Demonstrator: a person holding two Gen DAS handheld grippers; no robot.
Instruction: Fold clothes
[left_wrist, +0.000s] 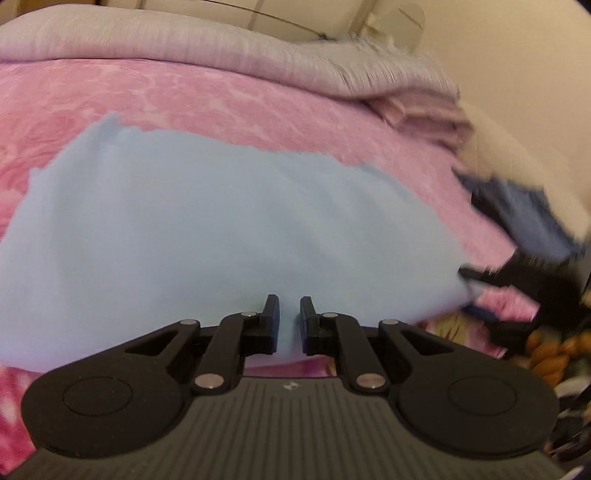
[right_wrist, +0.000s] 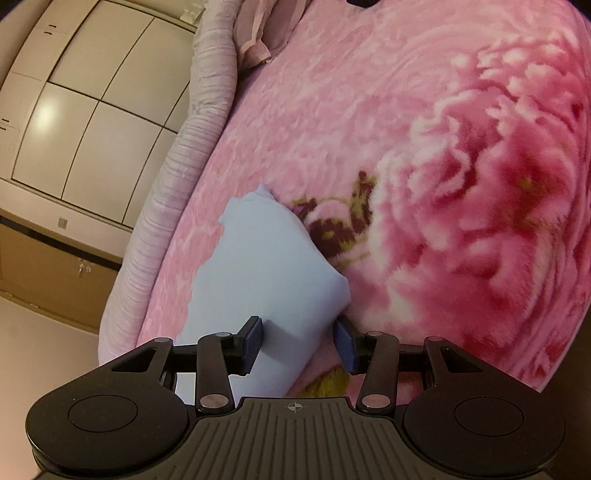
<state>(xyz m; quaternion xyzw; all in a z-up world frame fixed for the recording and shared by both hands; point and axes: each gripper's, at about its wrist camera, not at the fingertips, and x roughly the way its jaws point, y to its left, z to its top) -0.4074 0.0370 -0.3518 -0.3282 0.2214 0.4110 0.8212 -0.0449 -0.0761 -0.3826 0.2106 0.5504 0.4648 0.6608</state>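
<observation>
Nearest us, our left gripper (left_wrist: 289, 319) has its jaws drawn close on a fold of the pale blue soft cloth garment (left_wrist: 221, 229), seemingly pinching its near edge. Our right gripper (right_wrist: 298, 341) stands spread, straddling that garment's narrower end without clamping it. We count one blue garment, lying on the pink flowered plush blanket (right_wrist: 424, 129), and a dark heap of clothes (left_wrist: 524, 221) at its far side, number unclear. We judge the cloth light, limp and prone to sag; corners and hems offer the surest hold.
</observation>
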